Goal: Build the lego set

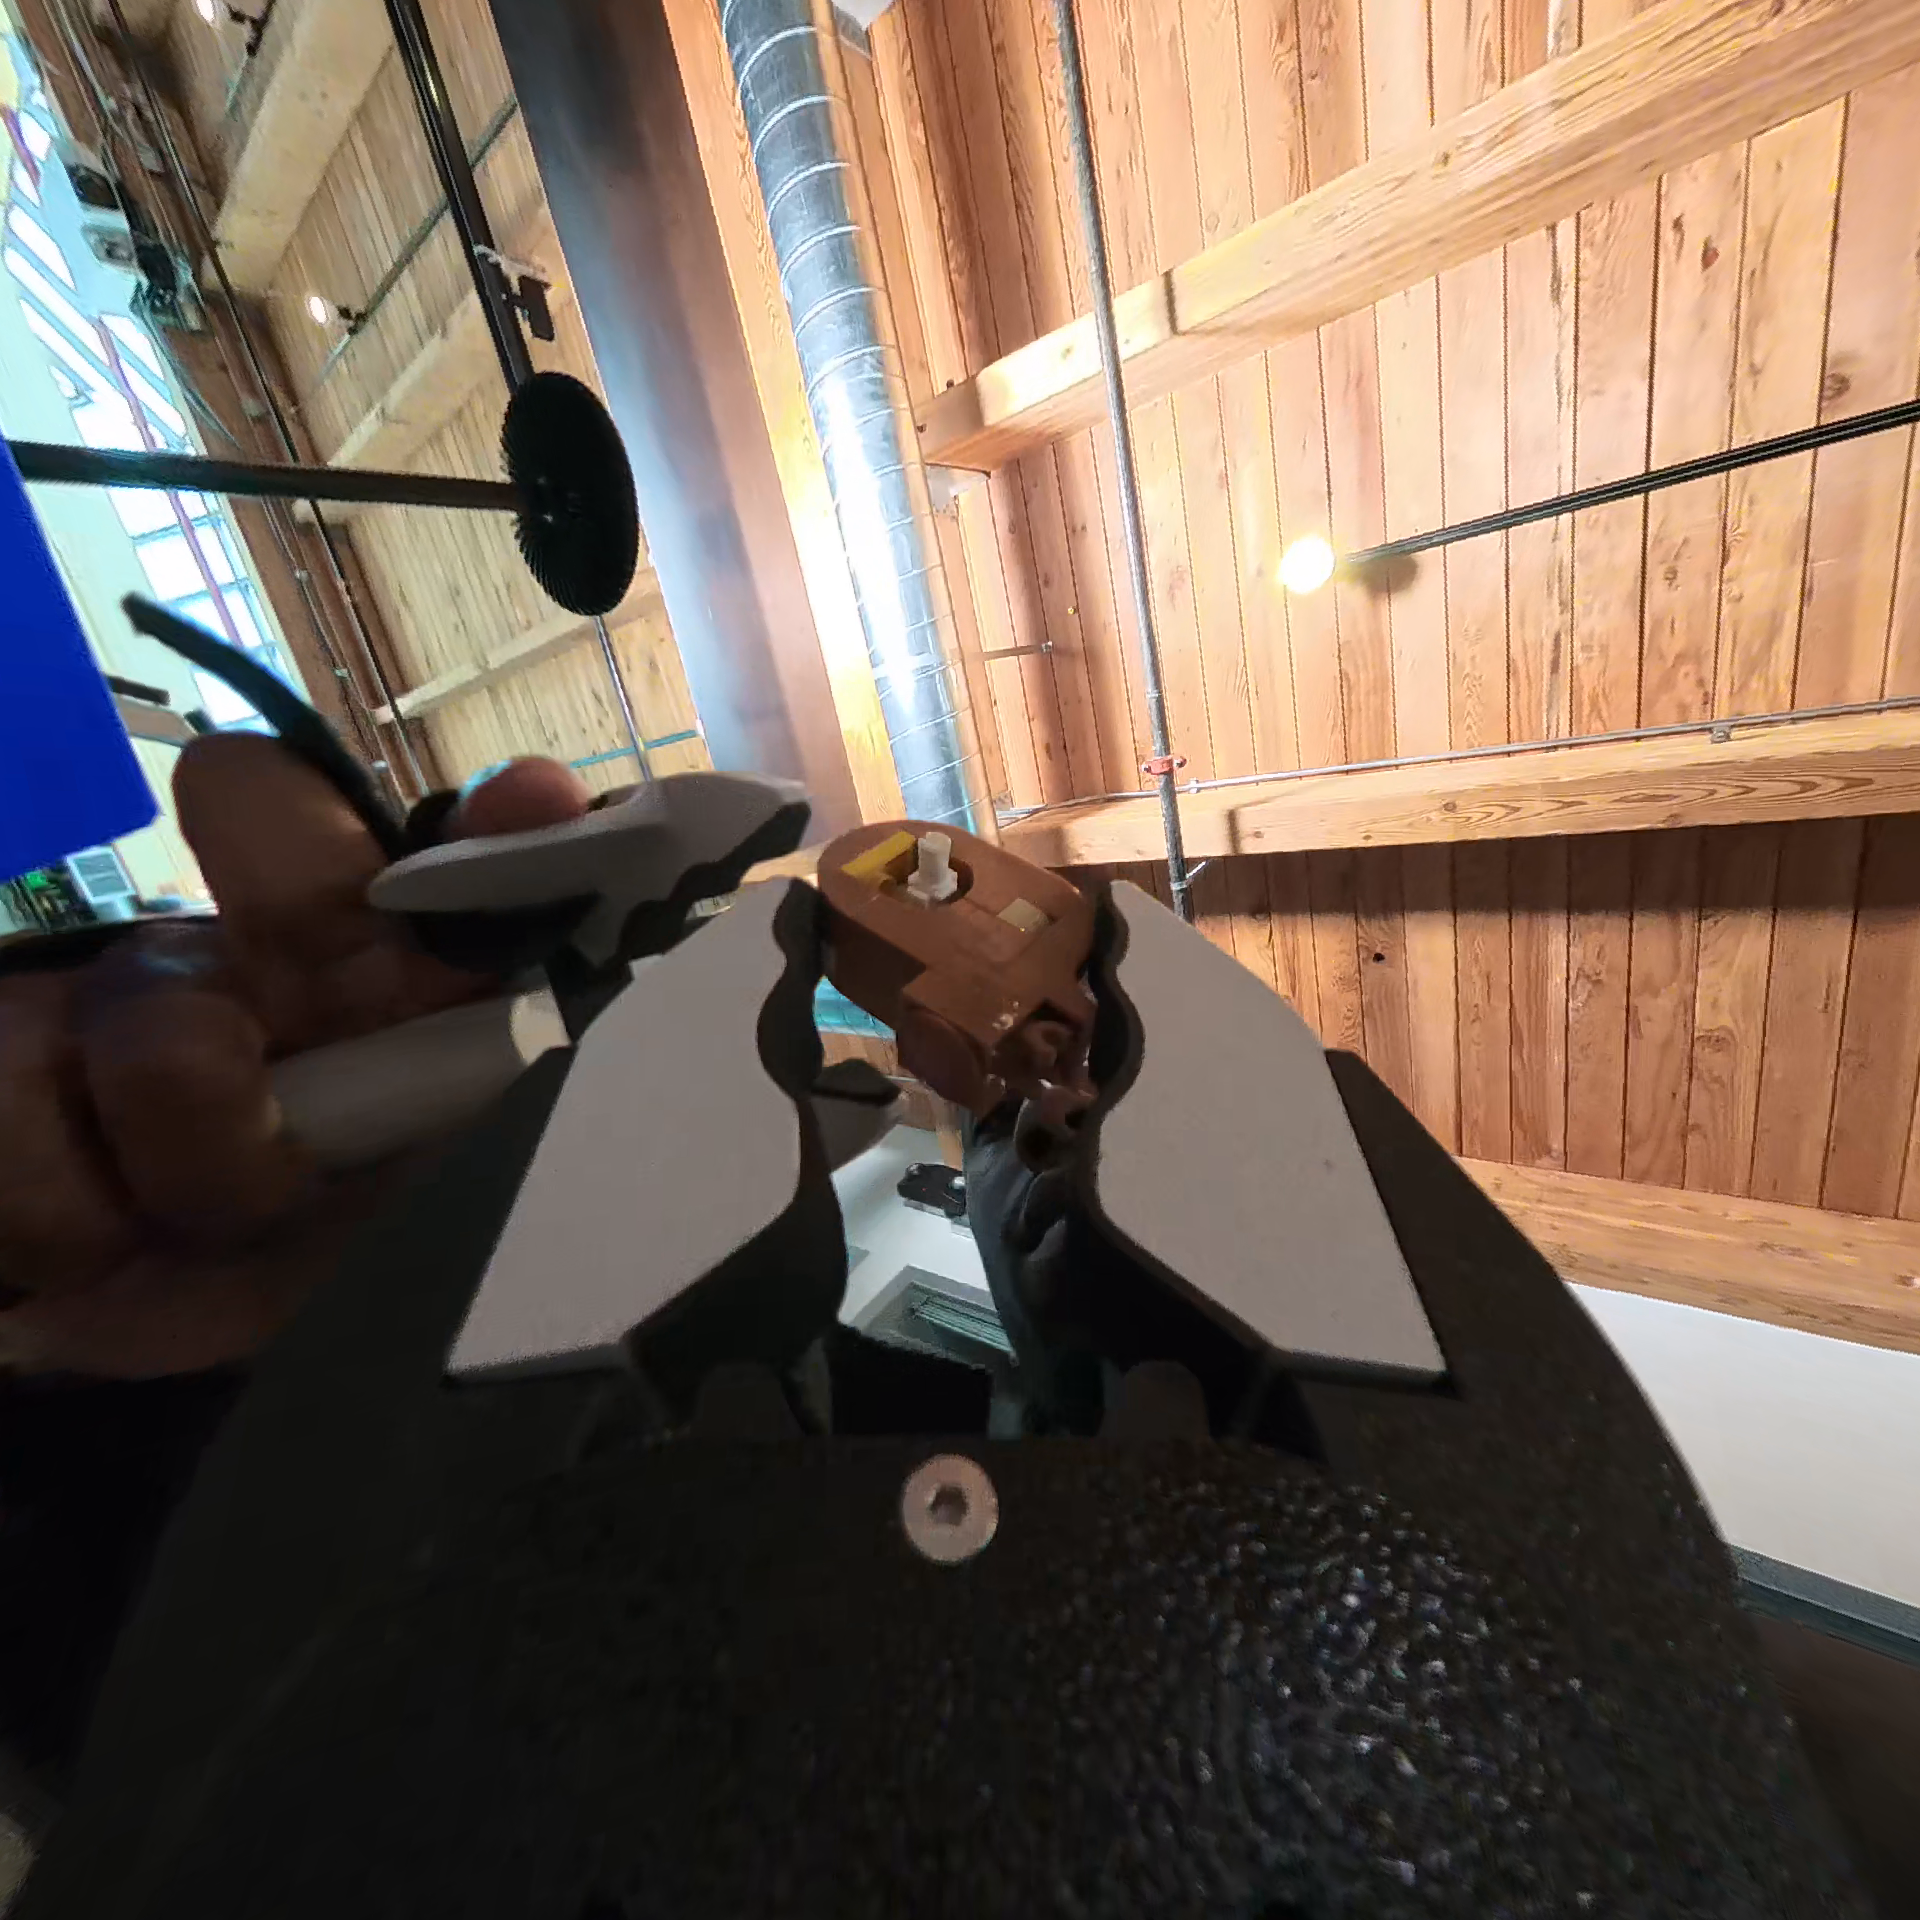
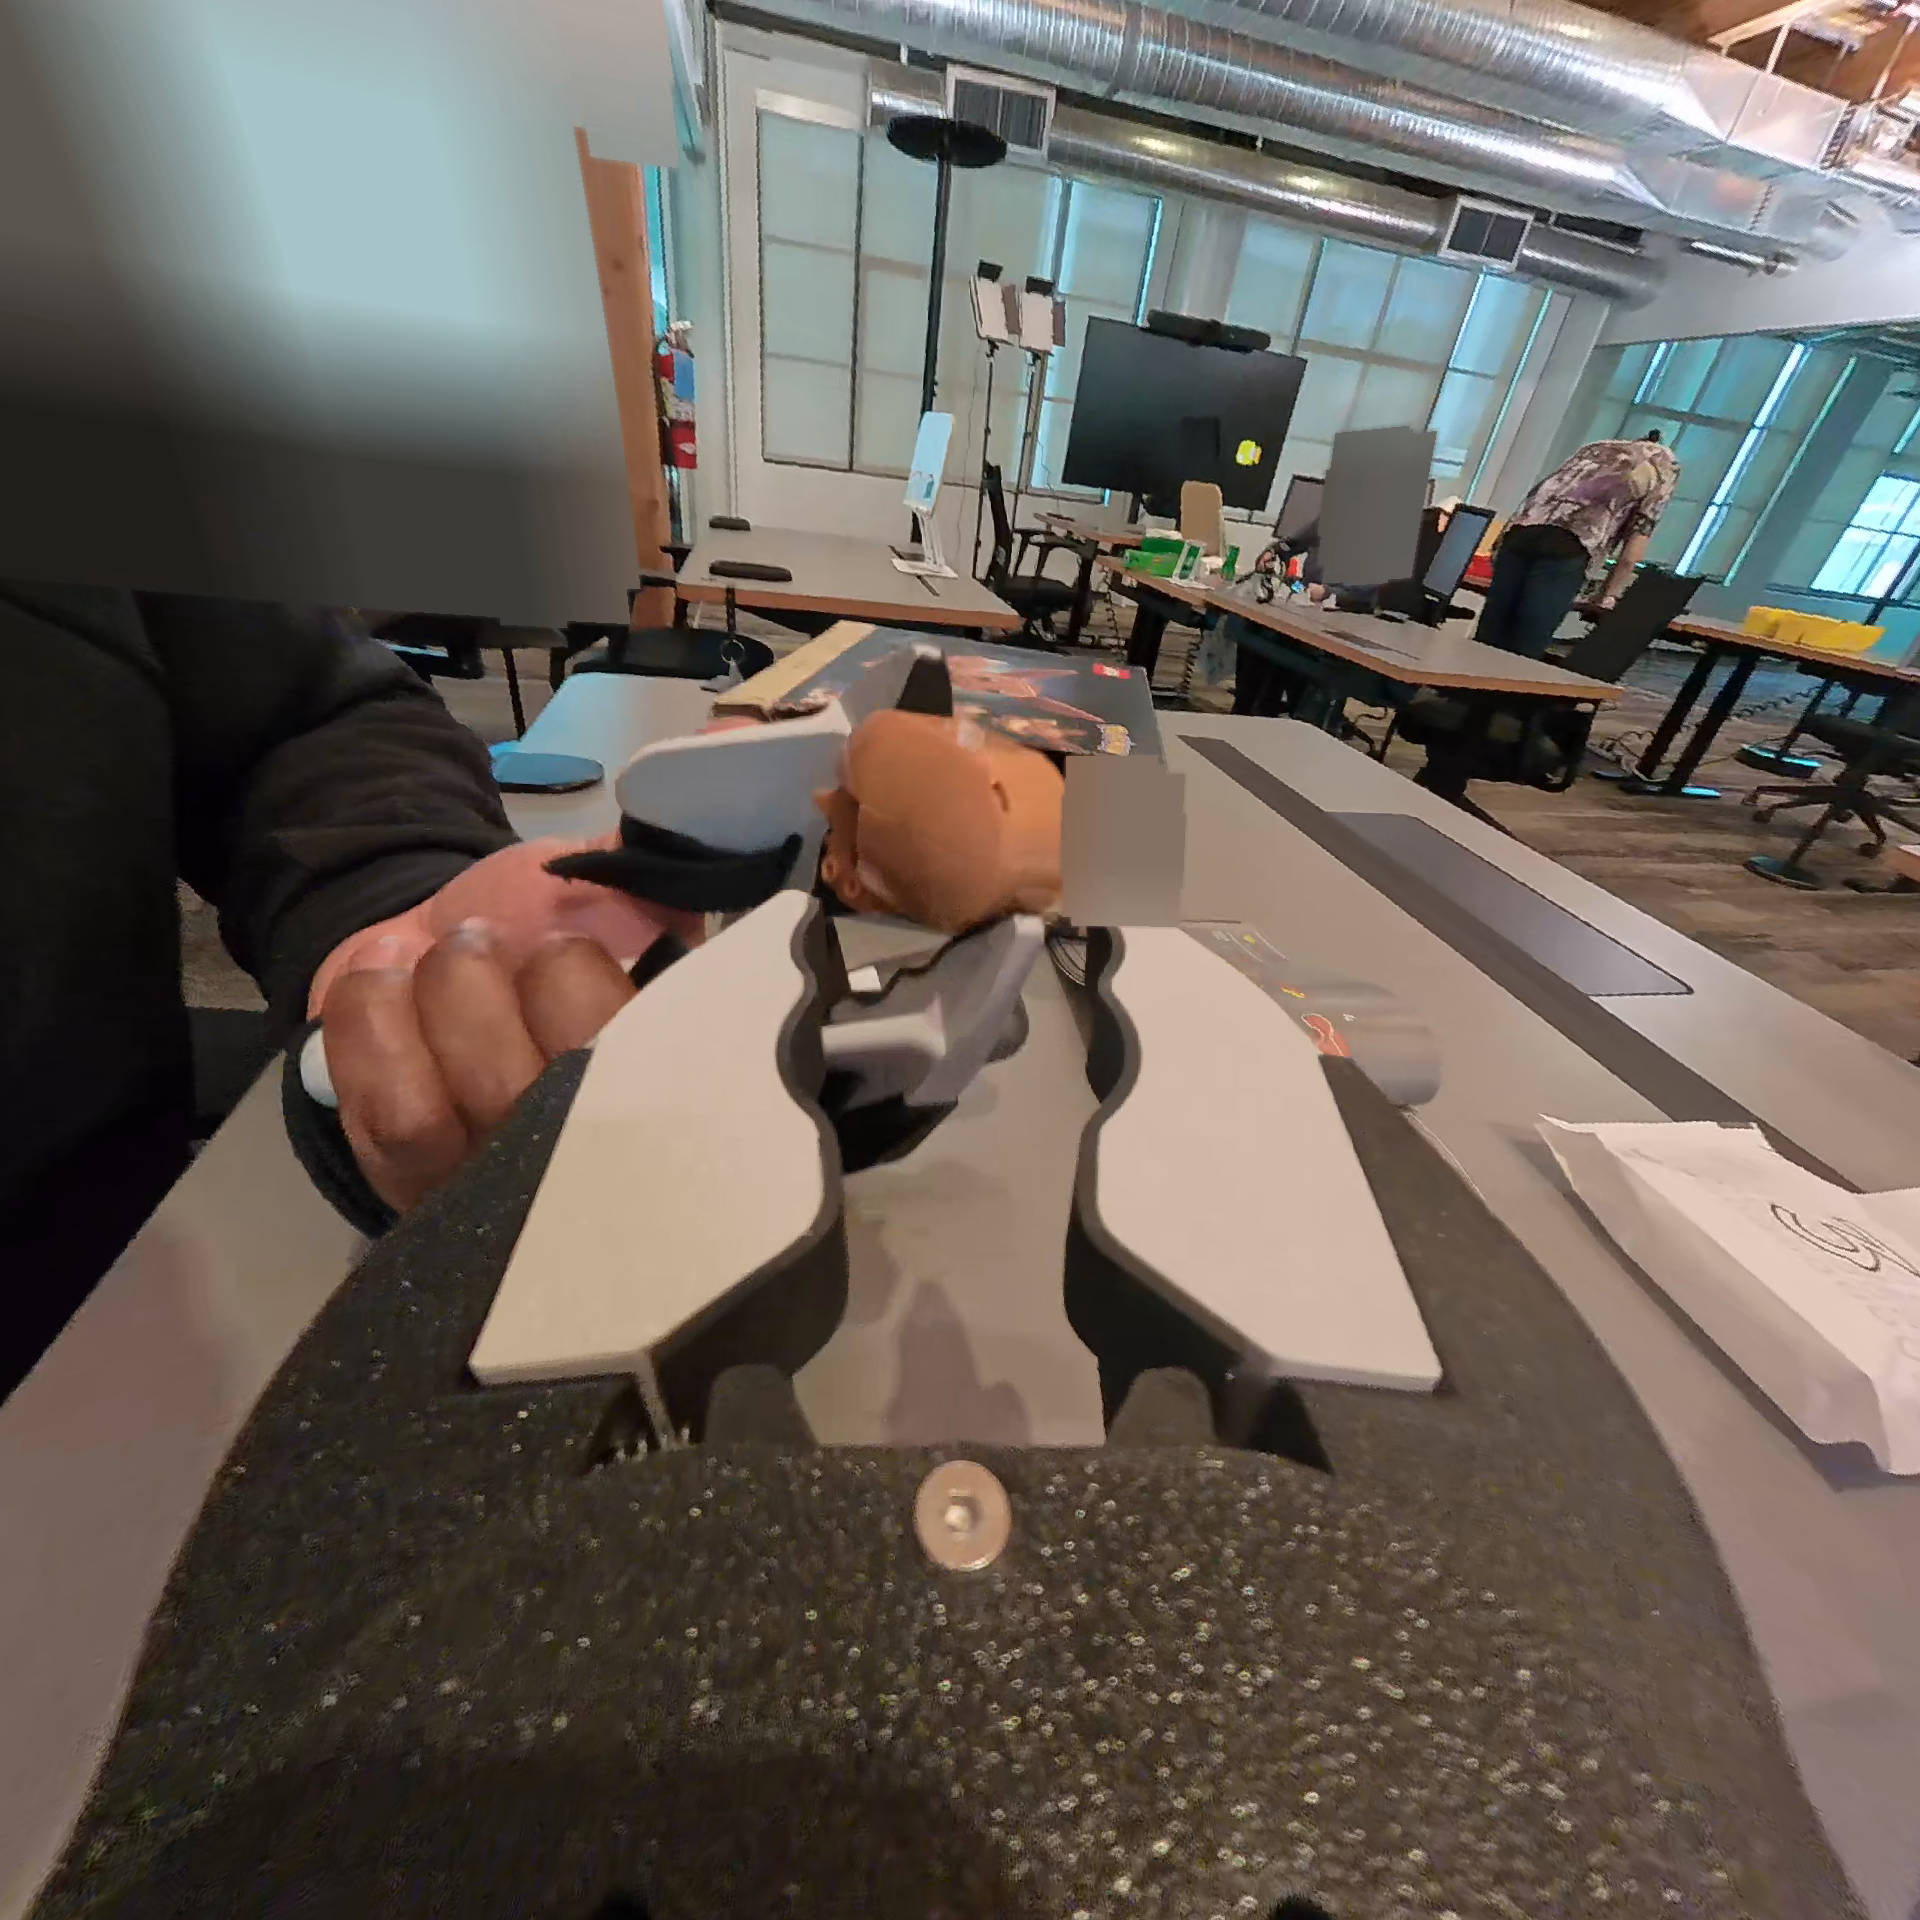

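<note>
My left gripper points up at the wooden ceiling and is shut on a brown lego assembly with a white peg and yellow parts on top. In the right wrist view the same assembly shows as a rounded brown lump held in the left gripper, which a hand holds above the grey table. My right gripper is open and empty, just below and in front of the assembly. One of its fingers shows at the left of the left wrist view, close to the assembly.
A lego box lies on the table behind the assembly. An instruction booklet lies to the right and a white paper bag at the near right. Desks, chairs, a screen and a person stand farther back. Only a small space, under 4 cm, lies between the two pairs of fingers.
</note>
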